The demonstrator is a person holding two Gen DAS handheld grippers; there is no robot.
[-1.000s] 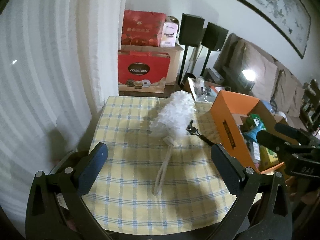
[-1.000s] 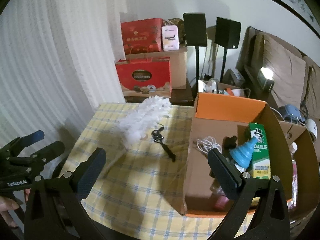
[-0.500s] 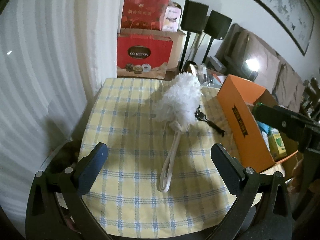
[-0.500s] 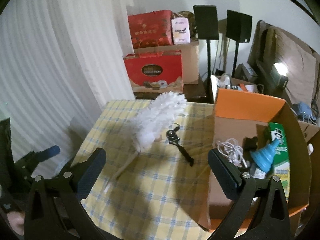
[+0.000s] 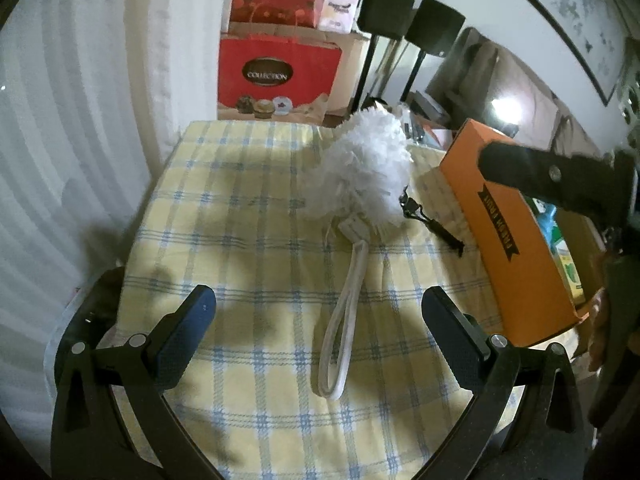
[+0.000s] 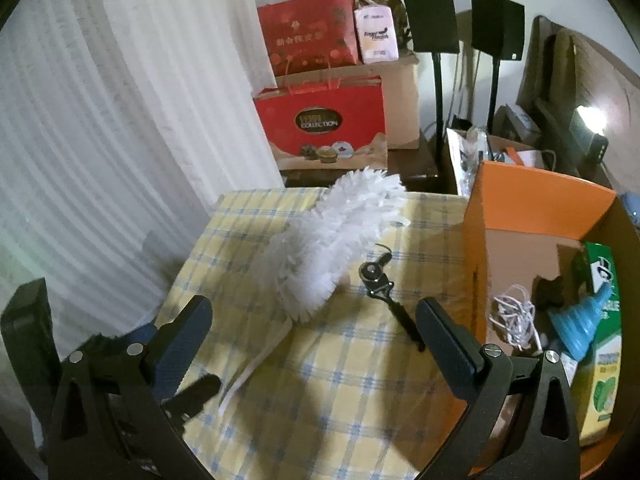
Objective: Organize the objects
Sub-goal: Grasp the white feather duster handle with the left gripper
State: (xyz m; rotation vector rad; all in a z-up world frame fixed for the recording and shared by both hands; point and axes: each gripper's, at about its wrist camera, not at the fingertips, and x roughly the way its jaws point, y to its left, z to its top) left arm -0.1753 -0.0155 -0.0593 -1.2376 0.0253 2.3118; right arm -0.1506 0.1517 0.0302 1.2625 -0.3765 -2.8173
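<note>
The left gripper is held wide open above the near part of the table, nothing between its jaws; the looped handle of the white duster lies on the checked cloth almost midway between the fingers. The right gripper is likewise spread wide and empty, hovering above the cloth with the black strap with a clip just ahead of it. The duster lies diagonally on the table, fluffy head toward the far edge, handle toward the near edge; the strap lies just beside the head, on the side nearest the orange box. The box stands open at the table's right side and is already loaded with a white cable, a blue funnel and a green carton. The step in hand is judged to be an approach for pickup, two loose things being left outside the box. The next move is judged to call for the left gripper to be lowered over the thin handle and closed across it; the flat loop could slip, so a square low grip is needed. Which item is meant first cannot be told.
</note>
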